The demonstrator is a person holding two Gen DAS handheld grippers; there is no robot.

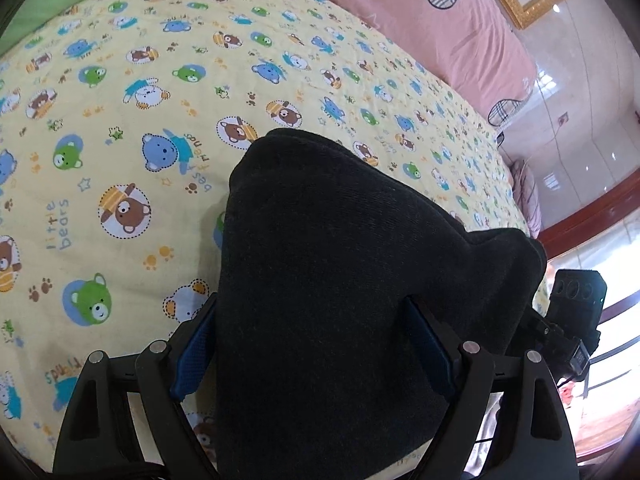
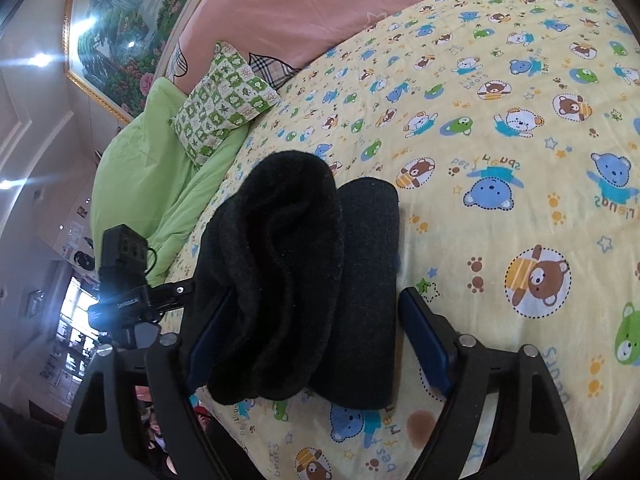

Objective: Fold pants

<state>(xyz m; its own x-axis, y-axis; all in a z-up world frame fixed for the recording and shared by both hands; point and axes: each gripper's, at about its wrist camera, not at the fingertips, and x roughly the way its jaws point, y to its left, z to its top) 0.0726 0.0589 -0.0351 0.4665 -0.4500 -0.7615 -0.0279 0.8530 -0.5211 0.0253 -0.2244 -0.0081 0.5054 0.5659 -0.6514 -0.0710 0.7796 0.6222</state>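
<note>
Two wrist views look down along handheld grippers at a bed covered by a yellow quilt (image 1: 120,128) printed with cartoon bears.

In the left wrist view, black pants (image 1: 340,280) fill the centre and lower middle of the frame as a thick dark bundle. The bundle runs from the bottom edge up toward the centre — its long axis in line with the left gripper (image 1: 316,344). The blue-padded fingers (image 1: 192,356) sit one on each side of the cloth, spread about as wide as the bundle. They appear to touch it, but whether they truly squeeze it cannot be told. At the right edge, a dark boxy part of the right gripper's body peeks out from behind the pants.

In the right wrist view, the same pants (image 2: 372,292) lie in the centre of the frame in two lobes: a raised, rumpled fold on the left and a flatter rolled strip on the right that rests on the quilt. The right gripper (image 2: 316,344) has its fingers (image 2: 424,340) wide apart. The left finger is against the raised fold; the right finger stands clear of the strip, with quilt showing between.

Both grippers straddle the bundle lengthwise, and the left one seems the more closely engaged. Judging by the compact shape, the folding looks well advanced.

A green pillow (image 2: 224,104) and a pink blanket (image 2: 320,4) lie in the upper left.
</note>
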